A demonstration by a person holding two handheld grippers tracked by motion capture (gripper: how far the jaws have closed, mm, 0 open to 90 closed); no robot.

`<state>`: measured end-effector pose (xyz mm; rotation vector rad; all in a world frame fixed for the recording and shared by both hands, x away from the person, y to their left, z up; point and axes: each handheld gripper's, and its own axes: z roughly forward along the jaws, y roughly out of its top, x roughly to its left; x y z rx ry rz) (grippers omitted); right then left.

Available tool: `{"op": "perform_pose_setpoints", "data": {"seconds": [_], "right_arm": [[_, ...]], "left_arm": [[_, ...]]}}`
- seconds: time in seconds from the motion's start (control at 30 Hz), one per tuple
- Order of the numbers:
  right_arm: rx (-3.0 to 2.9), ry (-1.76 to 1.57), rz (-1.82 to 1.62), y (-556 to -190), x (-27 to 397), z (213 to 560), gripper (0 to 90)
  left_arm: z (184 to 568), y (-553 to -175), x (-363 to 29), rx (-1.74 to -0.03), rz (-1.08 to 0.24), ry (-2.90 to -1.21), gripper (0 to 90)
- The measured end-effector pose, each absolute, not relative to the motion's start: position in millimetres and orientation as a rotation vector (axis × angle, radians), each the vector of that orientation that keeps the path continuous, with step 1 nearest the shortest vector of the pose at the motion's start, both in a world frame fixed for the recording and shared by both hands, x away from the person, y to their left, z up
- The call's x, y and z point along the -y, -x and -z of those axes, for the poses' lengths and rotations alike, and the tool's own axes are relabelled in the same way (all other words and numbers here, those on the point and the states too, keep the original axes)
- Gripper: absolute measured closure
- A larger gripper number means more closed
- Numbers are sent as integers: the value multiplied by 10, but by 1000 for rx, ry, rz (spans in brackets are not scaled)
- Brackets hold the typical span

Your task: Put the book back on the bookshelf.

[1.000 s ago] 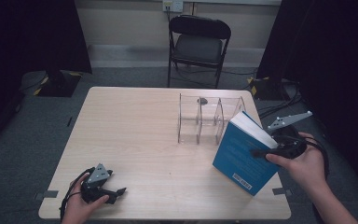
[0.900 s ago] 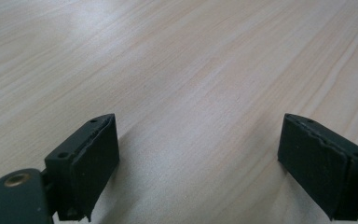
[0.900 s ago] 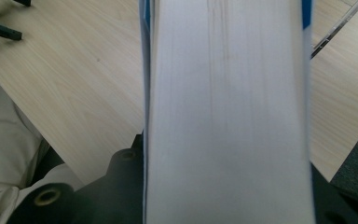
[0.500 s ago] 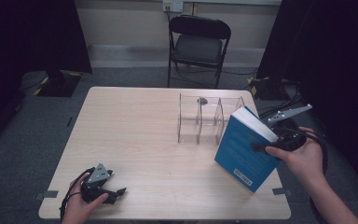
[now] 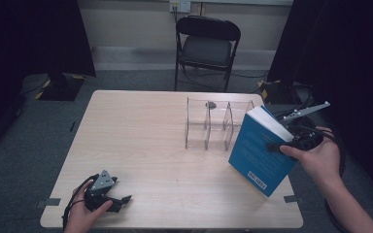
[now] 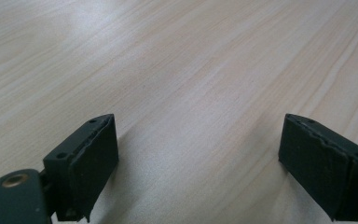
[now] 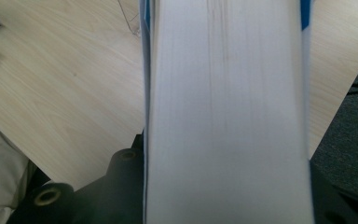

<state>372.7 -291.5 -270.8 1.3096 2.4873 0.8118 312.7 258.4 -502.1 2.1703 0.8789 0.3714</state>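
Observation:
A thick blue book (image 5: 260, 150) is held tilted above the table's right side, with my right gripper (image 5: 291, 141) shut on it near its upper right edge. In the right gripper view the book's white page edge (image 7: 226, 107) runs up between the jaws. Just left of the book stands a clear divided rack (image 5: 213, 124), apart from it. My left gripper (image 5: 121, 199) rests near the table's front left corner. Its jaws stand open over bare wood, with the fingertips (image 6: 91, 158) wide apart.
The light wood table (image 5: 141, 131) has bare room across its left and middle. A black folding chair (image 5: 206, 46) stands beyond the far edge. Cables (image 5: 296, 94) lie on the floor at the right, past the table's edge.
The right hand has lifted the book slightly and shifted it a little toward the rack. The left gripper has stayed where it was.

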Motion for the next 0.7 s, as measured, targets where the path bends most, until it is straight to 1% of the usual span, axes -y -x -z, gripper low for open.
{"op": "perform_pose_setpoints", "data": {"seconds": [0.7], "right_arm": [[-2407,-1399,-797,-3894,2953,2646,618]], "left_arm": [[5017,-3133,-2591,-866,-382,-2180,115]]}}
